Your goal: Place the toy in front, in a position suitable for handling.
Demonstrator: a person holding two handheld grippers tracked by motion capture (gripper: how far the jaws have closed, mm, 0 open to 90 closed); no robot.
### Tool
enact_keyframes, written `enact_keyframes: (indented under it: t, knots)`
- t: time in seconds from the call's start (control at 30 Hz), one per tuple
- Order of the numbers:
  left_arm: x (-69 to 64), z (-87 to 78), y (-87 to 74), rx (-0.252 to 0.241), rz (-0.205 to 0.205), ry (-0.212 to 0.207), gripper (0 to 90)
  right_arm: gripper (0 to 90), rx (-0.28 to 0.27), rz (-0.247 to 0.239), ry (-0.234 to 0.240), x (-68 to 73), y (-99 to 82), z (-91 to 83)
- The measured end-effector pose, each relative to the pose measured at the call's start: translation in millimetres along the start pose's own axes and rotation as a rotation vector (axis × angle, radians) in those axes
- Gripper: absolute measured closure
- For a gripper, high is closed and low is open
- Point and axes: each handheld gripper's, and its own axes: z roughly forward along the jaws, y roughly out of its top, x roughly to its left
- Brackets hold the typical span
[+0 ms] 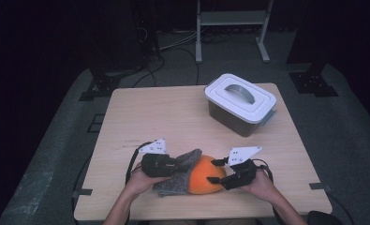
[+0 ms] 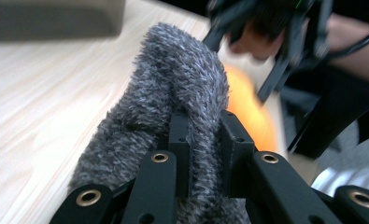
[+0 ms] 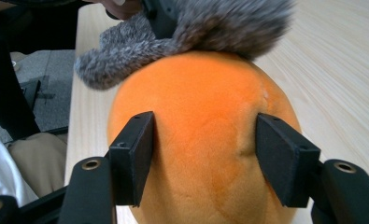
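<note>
Pinching grey furry cover (image 2: pixel 173 93), left gripper (image 1: pixel 173 165) fingers clamped; orange plush ball (image 3: pixel 201 140) near table (image 1: pixel 173 117) front edge. Right gripper (image 1: pixel 216 171) fingers straddle ball, apart; soft plush may slip, fur may tear free.

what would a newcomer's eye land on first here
The bright orange plush at the table's near edge stands out, with the right gripper at its side, jaws straddling it. Against its left lies a grey fuzzy cloth, a fold of it pinched in the shut left gripper. Farther back on the right of the wooden table stands a white-lidded storage box with a grey handle.
</note>
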Motion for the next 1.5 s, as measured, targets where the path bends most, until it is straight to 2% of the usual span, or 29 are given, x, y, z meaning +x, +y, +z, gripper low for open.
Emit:
enact_keyframes:
  t: [0.07,0.1,0.13,0.23,0.33,0.4,0.43,0.47,0.5,0.53,0.6,0.63,0.67,0.7,0.73,0.8,0.83,0.87,0.9,0.97,1.07,1.17,1.2,1.23,1.27,1.3,1.37,1.43,1.5]
  knots:
    - [-2.1,1.3,2.0,0.004,0.011,-0.004,77.6,37.2,0.000,-0.006,0.001,2.1,1.1,1.4]
    - [-4.7,4.3,3.4,0.033,0.030,0.009,77.7,36.4,0.012,-0.021,-0.006,4.5,3.3,2.5]
    - [-4.7,4.3,3.4,0.033,0.030,0.009,77.7,36.4,0.012,-0.021,-0.006,4.5,3.3,2.5]
    - [-1.9,2.5,-0.5,0.080,0.035,0.043,77.7,31.9,0.023,0.000,0.039,-4.8,4.3,-4.9]
    - [-0.2,-0.7,-1.6,0.093,0.039,0.063,77.7,26.0,0.020,0.009,0.029,-9.3,4.9,-8.5]
    - [0.0,-3.2,-2.1,0.105,0.041,0.077,77.7,24.8,0.034,0.028,0.019,-14.2,3.1,-10.7]
    - [1.0,-2.6,-3.5,0.098,0.030,0.064,77.7,23.0,0.029,0.068,0.045,-18.2,-0.9,-8.6]
    - [1.0,-2.6,-3.5,0.098,0.030,0.064,77.7,23.0,0.029,0.068,0.045,-18.2,-0.9,-8.6]
    - [1.0,-1.1,-3.9,0.095,0.029,0.057,77.7,21.8,0.057,0.090,0.069,-18.4,-3.5,-0.8]
    - [-0.4,1.5,-3.0,0.083,0.030,0.050,77.7,26.1,0.058,0.090,0.063,-16.9,-4.8,1.8]
    - [-0.6,2.3,-2.1,0.076,0.032,0.047,77.8,41.0,0.055,0.079,0.051,-13.9,-4.8,2.0]
    - [-0.8,1.1,0.4,0.050,0.028,0.047,77.9,46.7,0.037,0.052,0.030,-11.5,-3.6,-0.7]
    - [-0.8,1.1,0.4,0.050,0.028,0.047,77.8,46.7,0.037,0.052,0.030,-11.5,-3.6,-0.7]
    - [-1.9,-2.4,3.4,0.014,0.025,0.045,77.9,51.9,0.007,0.041,0.012,-10.4,-2.3,-4.4]
    - [-3.0,-5.2,5.9,-0.015,0.027,0.037,77.9,52.5,-0.012,0.040,0.001,-10.6,-1.7,-6.0]
    - [-4.1,-6.0,7.3,-0.026,0.028,0.033,77.8,52.5,-0.030,0.032,-0.014,-10.5,-0.2,-7.1]
    - [-5.5,-5.2,8.7,-0.016,0.045,0.039,77.8,52.3,-0.030,0.006,-0.040,-8.1,2.6,-5.9]
    - [-5.5,-5.2,8.7,-0.016,0.045,0.039,77.8,52.3,-0.030,0.006,-0.040,-8.1,2.6,-5.9]
    - [-3.8,-2.4,5.2,0.005,0.040,0.043,77.8,52.3,-0.014,-0.021,-0.055,-5.7,4.1,-2.3]
    - [1.0,-2.7,0.9,0.040,0.031,0.069,78.0,52.4,0.005,-0.032,-0.067,-5.9,5.7,-3.2]
    - [3.4,-5.4,-1.0,0.056,0.023,0.094,77.9,52.8,0.011,-0.024,-0.073,-8.3,6.4,-6.6]
    - [4.2,-5.2,-3.3,0.068,0.019,0.093,77.9,47.7,0.010,-0.014,-0.056,-9.6,5.5,-5.6]
    - [3.8,-4.4,-3.5,0.078,0.020,0.091,77.9,42.4,0.018,-0.011,-0.046,-9.6,5.5,-4.5]
    - [3.1,-3.5,-3.5,0.081,0.022,0.086,77.9,30.8,0.030,0.006,-0.022,-11.8,5.0,-4.9]
    - [3.1,-3.5,-3.5,0.081,0.022,0.086,77.8,30.8,0.030,0.006,-0.022,-11.8,5.0,-4.9]
    - [1.8,-2.9,-3.3,0.083,0.033,0.089,77.8,26.7,0.040,0.038,-0.015,-15.7,1.7,-7.8]
    - [1.7,-2.5,-3.0,0.081,0.034,0.090,77.8,24.5,0.065,0.061,0.015,-18.4,-3.6,-7.7]
    - [0.8,-1.7,-1.6,0.076,0.034,0.085,77.8,27.9,0.080,0.068,0.019,-18.6,-7.6,-6.1]
    - [-2.5,-2.0,3.0,0.056,0.042,0.076,77.8,41.0,0.091,0.058,0.008,-17.3,-5.8,-7.3]
